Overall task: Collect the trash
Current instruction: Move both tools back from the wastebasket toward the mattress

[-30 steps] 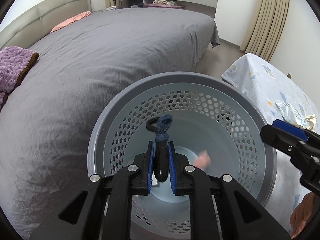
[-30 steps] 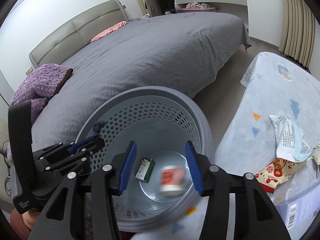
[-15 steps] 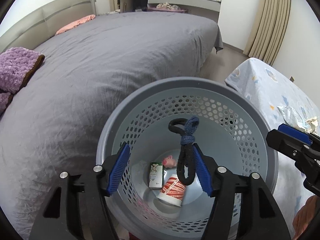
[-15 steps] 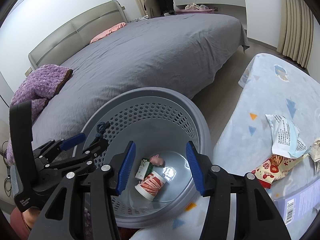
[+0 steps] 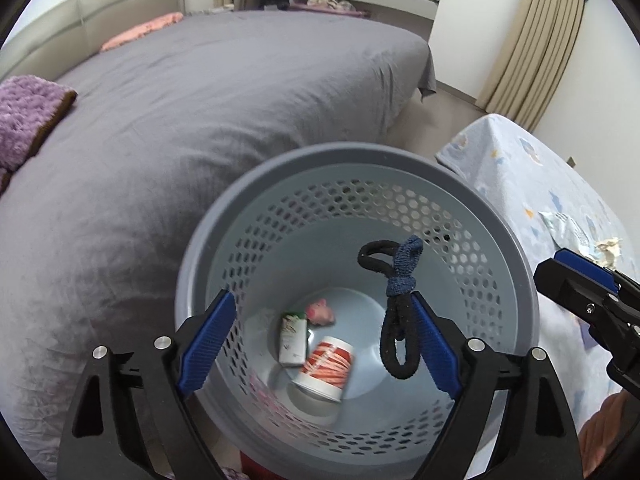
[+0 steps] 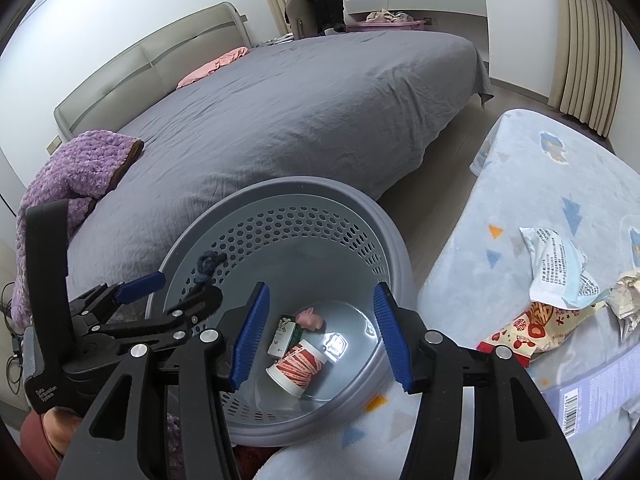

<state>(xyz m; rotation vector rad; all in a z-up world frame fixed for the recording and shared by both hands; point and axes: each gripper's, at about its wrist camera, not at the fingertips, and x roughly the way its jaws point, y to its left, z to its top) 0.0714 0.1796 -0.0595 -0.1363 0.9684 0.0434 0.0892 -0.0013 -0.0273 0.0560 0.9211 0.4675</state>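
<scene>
A grey perforated trash basket [image 5: 516, 276] stands between the bed and the low table; it also shows in the right wrist view [image 6: 396, 248]. Inside lie a red-striped paper cup [image 5: 330, 366], a small green-white carton [image 5: 293, 338] and a pink toy pig [image 5: 321, 312]. My left gripper [image 5: 320, 340] is open over the basket; a black and blue hair tie [image 5: 396, 308] clings to its right finger. My right gripper [image 6: 320, 336] is open and empty above the basket. Wrappers [image 6: 560, 268] lie on the table.
A large bed with a grey cover [image 5: 200, 112] fills the left and back. A purple blanket [image 6: 76, 176] lies on it near the headboard. The low table with a light blue patterned cloth [image 6: 540, 184] is at the right, with a red snack bag [image 6: 532, 328] and crumpled paper [image 6: 628, 296].
My left gripper has opened from shut on the hair tie, which now hangs on the right finger. The cup dropped from the right gripper has settled in the basket.
</scene>
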